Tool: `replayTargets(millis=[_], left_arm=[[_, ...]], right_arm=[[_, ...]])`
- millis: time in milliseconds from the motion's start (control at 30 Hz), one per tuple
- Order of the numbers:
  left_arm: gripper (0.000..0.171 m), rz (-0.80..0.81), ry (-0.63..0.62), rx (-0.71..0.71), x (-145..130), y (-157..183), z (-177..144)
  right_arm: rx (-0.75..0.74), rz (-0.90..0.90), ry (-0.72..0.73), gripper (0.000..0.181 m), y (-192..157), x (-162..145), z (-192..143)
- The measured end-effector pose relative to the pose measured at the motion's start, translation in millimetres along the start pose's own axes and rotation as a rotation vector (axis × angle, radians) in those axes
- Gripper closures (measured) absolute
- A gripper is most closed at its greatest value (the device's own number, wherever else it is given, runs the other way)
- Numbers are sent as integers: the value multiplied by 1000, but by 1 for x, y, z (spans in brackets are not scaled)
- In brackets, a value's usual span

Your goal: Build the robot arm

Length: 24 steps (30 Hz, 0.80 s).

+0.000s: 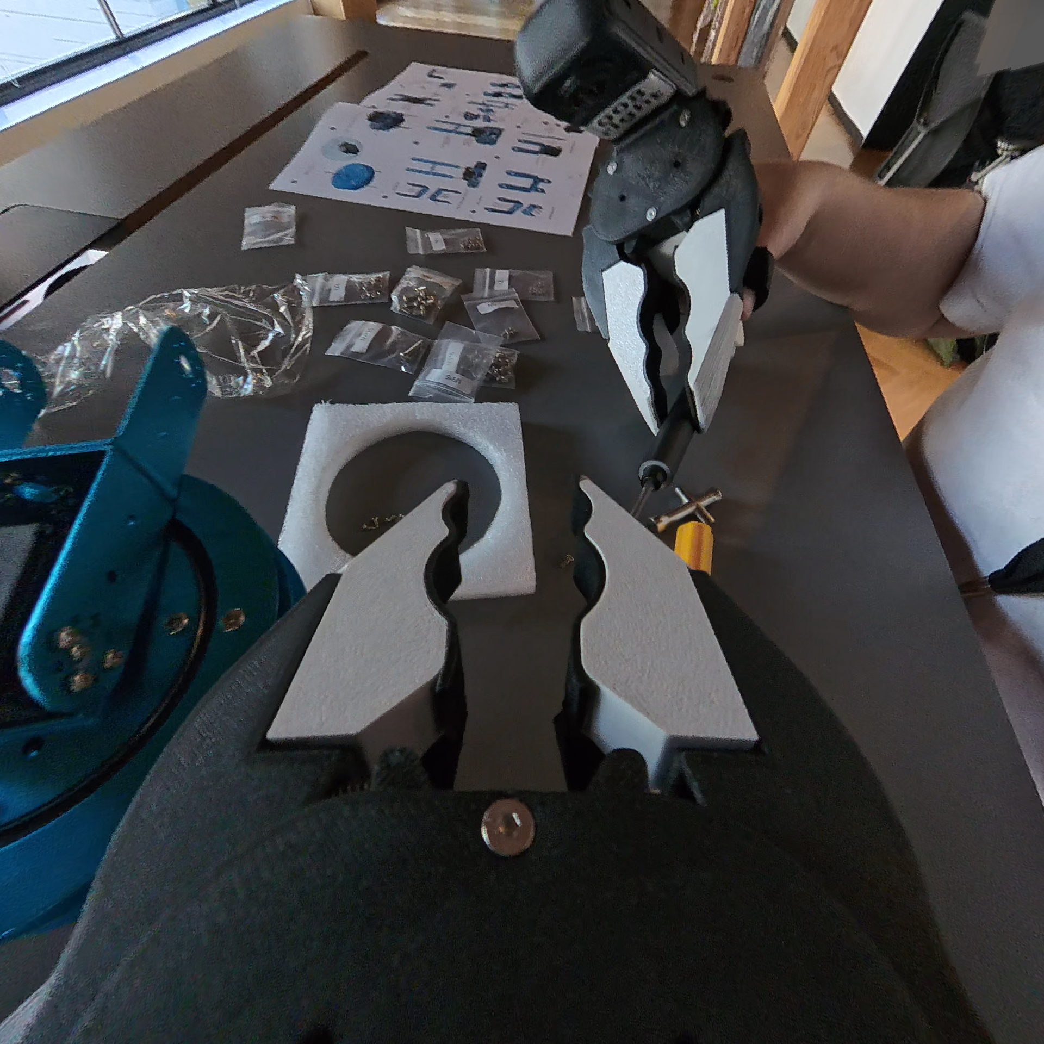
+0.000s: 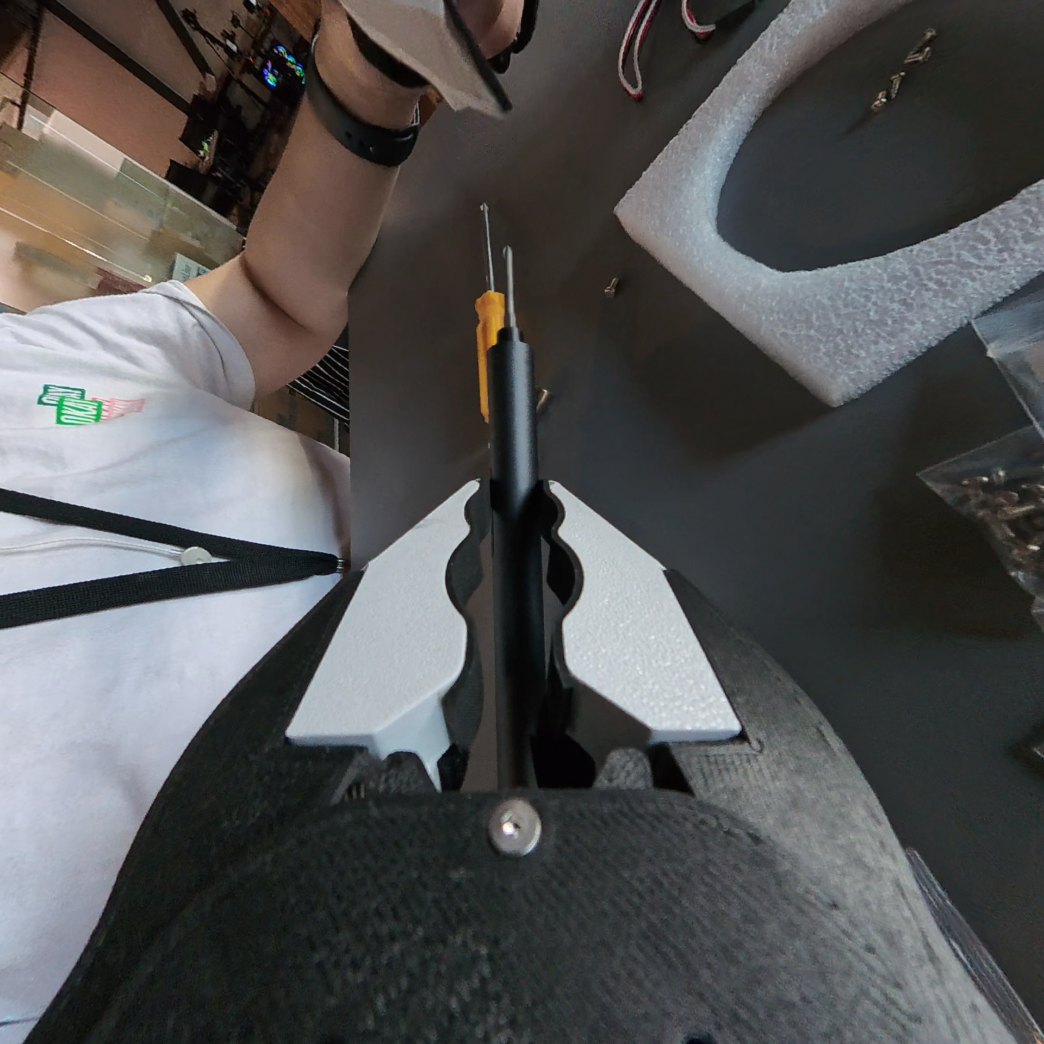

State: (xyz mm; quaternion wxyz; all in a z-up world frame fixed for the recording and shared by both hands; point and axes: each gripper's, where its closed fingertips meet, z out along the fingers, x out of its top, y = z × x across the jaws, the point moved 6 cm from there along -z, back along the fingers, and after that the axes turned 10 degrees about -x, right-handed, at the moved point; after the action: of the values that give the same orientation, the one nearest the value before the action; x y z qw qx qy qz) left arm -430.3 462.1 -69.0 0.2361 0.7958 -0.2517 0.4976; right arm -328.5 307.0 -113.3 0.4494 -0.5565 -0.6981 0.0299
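Note:
My left gripper (image 1: 520, 486) is open and empty, low over the dark table, its tips at the near edge of a white foam square (image 1: 491, 570) with a round hole. A few small screws (image 1: 379, 522) lie inside the hole and one loose screw (image 1: 565, 560) lies beside it. My right gripper (image 2: 514, 486) is shut on a black screwdriver (image 2: 511, 429), tip pointing down at the table. In the left wrist view it (image 1: 675, 426) hangs to the right, above an orange-handled screwdriver (image 1: 694, 542) and a metal cross wrench (image 1: 686, 508). A blue metal turntable assembly (image 1: 113, 593) stands at left.
Several small clear bags of screws (image 1: 452, 339) and crumpled plastic wrap (image 1: 198, 333) lie past the foam. Printed sheets with blue parts (image 1: 452, 147) lie farther back. The table edge (image 1: 881, 384) runs along the right, where a person in a white shirt (image 2: 141, 565) stands. Red-white wires (image 2: 633, 62) lie near the foam. My hands' fingertips stand some 12 centimetres from each other. The left tips stand about 6 centimetres off the white foam square (image 1: 491, 570).

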Motion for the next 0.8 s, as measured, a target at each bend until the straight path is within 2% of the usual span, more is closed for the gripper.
replayTargets(millis=[300,433,800], left_arm=[[129,-73,88,-22,6,-4,-5],[128,-116,142,-41,10,-6,-11],[127,-185,222,-31,13,-14,-24]], right_arm=[[90,76,64,166,-2,5,-12],[80,89,45,166,0,0,-11],[224,302,-35,166,7,-14,-1]])
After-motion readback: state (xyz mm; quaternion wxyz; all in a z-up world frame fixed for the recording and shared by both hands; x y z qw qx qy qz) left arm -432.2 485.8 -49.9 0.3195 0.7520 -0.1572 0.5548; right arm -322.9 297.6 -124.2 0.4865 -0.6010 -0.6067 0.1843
